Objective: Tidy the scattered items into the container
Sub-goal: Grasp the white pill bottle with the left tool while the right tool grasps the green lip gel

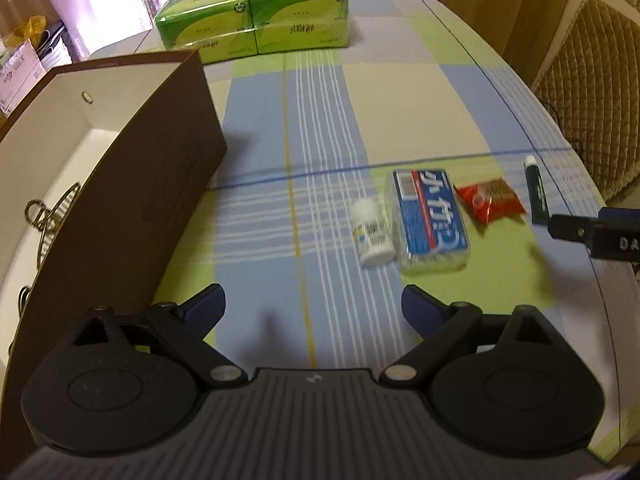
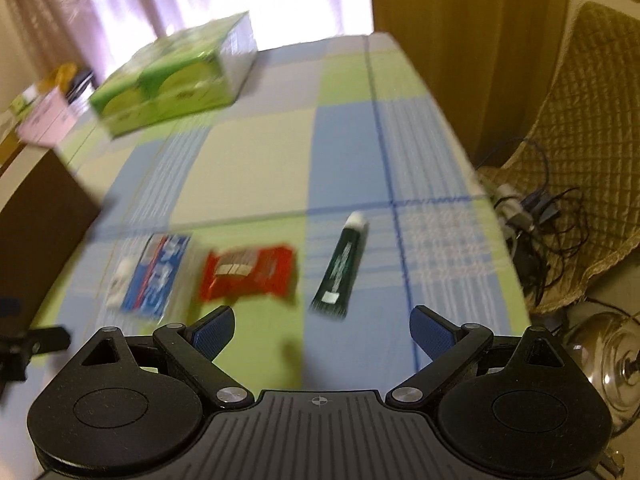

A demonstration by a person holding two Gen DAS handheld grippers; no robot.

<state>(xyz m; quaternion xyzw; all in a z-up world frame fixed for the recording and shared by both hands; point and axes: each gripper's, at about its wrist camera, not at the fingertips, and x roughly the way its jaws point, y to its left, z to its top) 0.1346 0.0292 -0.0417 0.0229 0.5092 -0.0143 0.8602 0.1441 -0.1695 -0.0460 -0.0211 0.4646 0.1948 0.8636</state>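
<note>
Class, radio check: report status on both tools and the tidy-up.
Left tool open, empty. Right tool open, empty. Bottle, blue pack, red packet, green tube on table; box unblocked.

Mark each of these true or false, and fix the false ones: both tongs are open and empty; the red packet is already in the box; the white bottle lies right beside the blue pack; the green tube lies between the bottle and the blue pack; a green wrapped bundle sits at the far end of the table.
1. Both tongs are open and empty. True: the left tongs and right tongs hold nothing.
2. The red packet is already in the box. False: it lies on the tablecloth.
3. The white bottle lies right beside the blue pack. True.
4. The green tube lies between them. False: it lies beyond the red packet, at the row's right end.
5. A green wrapped bundle sits at the far end. True.
</note>
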